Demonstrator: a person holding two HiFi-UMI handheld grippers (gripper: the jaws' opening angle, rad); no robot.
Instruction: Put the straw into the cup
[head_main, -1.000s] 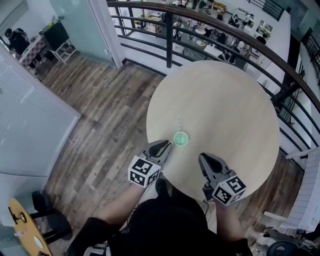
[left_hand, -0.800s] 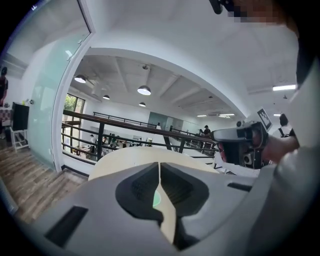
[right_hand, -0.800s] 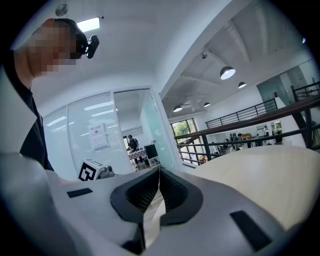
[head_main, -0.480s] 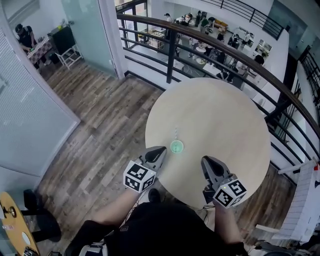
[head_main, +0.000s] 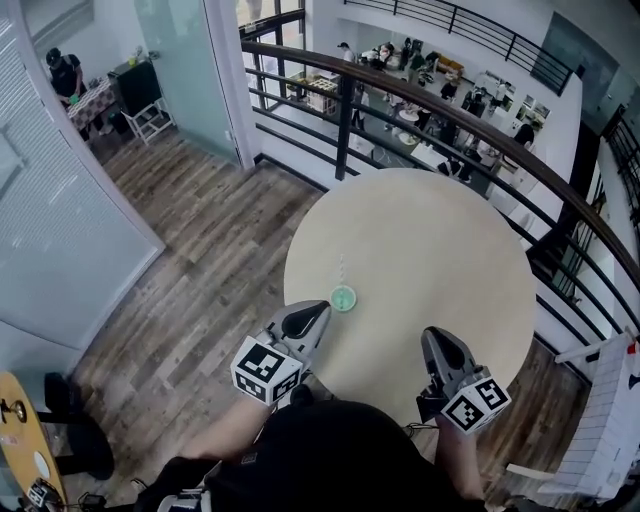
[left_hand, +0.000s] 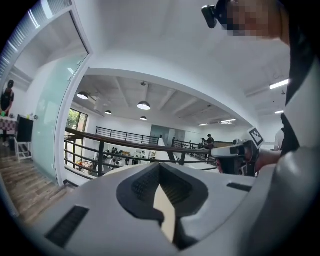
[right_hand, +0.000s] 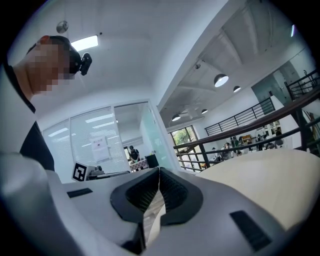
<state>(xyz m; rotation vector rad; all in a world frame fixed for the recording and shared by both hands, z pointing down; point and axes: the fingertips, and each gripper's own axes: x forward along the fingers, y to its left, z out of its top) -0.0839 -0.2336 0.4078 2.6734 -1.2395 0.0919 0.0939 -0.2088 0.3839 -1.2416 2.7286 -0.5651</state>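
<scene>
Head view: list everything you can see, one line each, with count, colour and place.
table: one, beige, round, centre.
cup: one, green, on the table's near-left part.
straw: one, pale, at the cup's far side; whether it is in the cup or behind it cannot be told.
railing: one, dark, curving behind the table.
floor: brown wood planks, left of the table.
small table: one, yellow, bottom-left corner.
people: several, small, beyond the railing.
left hand-held gripper: one, grey, at the table's near edge, shut, empty.
right hand-held gripper: one, grey, at the table's near edge, shut, empty.
</scene>
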